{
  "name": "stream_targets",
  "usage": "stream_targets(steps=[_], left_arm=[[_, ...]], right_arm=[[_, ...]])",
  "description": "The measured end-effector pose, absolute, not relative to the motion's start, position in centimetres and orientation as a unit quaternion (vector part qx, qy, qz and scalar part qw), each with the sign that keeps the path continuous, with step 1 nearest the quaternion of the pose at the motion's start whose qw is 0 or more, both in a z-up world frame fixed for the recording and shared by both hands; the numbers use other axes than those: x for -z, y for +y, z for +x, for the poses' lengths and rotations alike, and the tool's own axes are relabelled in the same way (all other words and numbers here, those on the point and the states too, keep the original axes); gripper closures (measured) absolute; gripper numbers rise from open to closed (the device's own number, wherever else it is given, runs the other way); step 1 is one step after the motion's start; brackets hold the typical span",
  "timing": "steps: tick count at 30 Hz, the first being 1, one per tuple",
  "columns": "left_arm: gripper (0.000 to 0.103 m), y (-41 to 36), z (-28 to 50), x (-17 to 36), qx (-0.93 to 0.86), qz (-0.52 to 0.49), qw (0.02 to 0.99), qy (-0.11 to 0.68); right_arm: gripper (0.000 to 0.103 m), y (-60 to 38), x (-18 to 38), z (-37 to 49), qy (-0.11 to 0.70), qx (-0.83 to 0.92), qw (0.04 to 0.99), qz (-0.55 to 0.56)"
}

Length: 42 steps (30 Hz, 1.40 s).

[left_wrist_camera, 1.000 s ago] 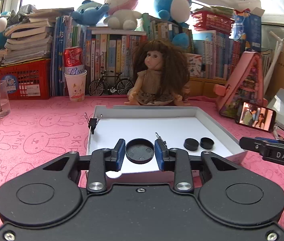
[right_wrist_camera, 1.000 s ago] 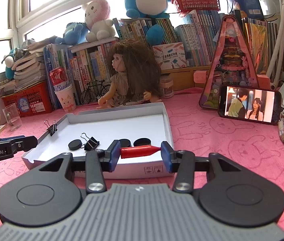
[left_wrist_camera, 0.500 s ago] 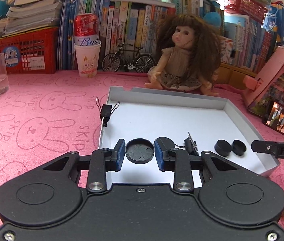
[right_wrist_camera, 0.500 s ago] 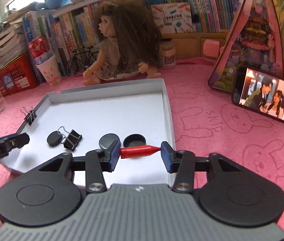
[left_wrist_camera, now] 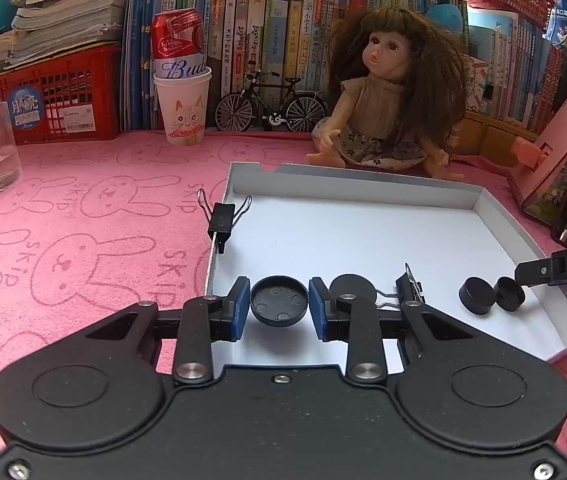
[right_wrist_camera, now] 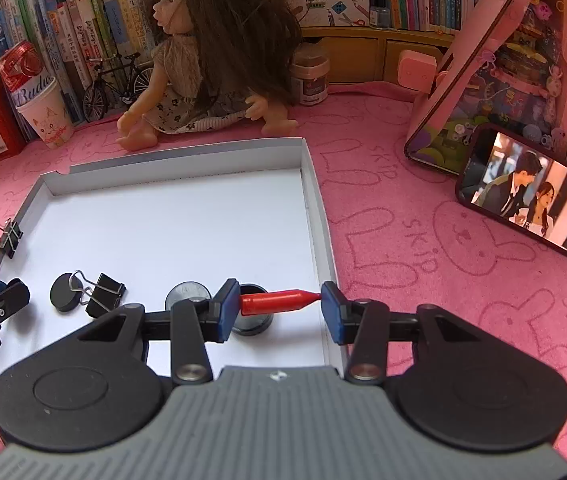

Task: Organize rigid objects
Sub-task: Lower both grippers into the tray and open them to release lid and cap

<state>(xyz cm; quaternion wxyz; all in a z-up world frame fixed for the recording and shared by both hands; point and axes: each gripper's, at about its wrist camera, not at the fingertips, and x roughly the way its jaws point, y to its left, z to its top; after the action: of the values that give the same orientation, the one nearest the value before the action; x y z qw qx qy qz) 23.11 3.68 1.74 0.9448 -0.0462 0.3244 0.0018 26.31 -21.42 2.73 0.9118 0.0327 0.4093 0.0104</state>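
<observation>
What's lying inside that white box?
Inside the white box: three black caps, one partly hidden by the right gripper, and a binder clip; another clip grips its wall.

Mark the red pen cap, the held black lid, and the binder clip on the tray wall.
red pen cap (right_wrist_camera: pixel 279 301), right wrist view, mid-body.
black lid (left_wrist_camera: pixel 279 306), left wrist view, inner face.
binder clip (left_wrist_camera: pixel 221 220), left wrist view, black body.

My left wrist view looks low and close over the white tray's (left_wrist_camera: pixel 479 200) near-left corner toward the bookshelf; my right looks over its near-right corner. Both share the tray and the doll (left_wrist_camera: pixel 387 92) (right_wrist_camera: pixel 211 52).
</observation>
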Motion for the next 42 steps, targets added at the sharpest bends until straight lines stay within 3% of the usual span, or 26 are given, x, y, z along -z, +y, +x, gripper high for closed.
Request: stream_targets(steps=[8,23,33,34,35,42], left_arm=[[0.073,3.2,23.5,-1.3,-0.004,-0.031,0.945,0.327],[0.073,2.9,24.0,-0.9,-0.002,-0.023,0.945,0.327],[0.072,2.8,24.2,-0.8,-0.008,-0.021,0.946,0.324],[0.072,2.8,24.2,-0.8,-0.008,-0.020,0.946,0.324],[0.070,2.7,24.2,-0.8,-0.007,-0.019,0.946,0.324],[0.053,2.8,23.8,-1.3,0.001,-0.023,0.950,0.313]], right_arm=[[0.053,-20.3,-2.0,26.9,0.416,0.005,0.909,0.011],[0.053,-22.7,-1.2,27.4,0.427,-0.063,0.886,0.170],[0.052,-23.0,-1.8,27.2,0.428,-0.015,0.891,0.149],[0.048,-23.2,-1.8,27.2,0.428,-0.012,0.890,0.157],[0.043,-23.3,-1.8,27.1,0.429,-0.005,0.888,0.166],[0.037,-23.3,-2.1,26.8,0.424,0.016,0.887,0.181]])
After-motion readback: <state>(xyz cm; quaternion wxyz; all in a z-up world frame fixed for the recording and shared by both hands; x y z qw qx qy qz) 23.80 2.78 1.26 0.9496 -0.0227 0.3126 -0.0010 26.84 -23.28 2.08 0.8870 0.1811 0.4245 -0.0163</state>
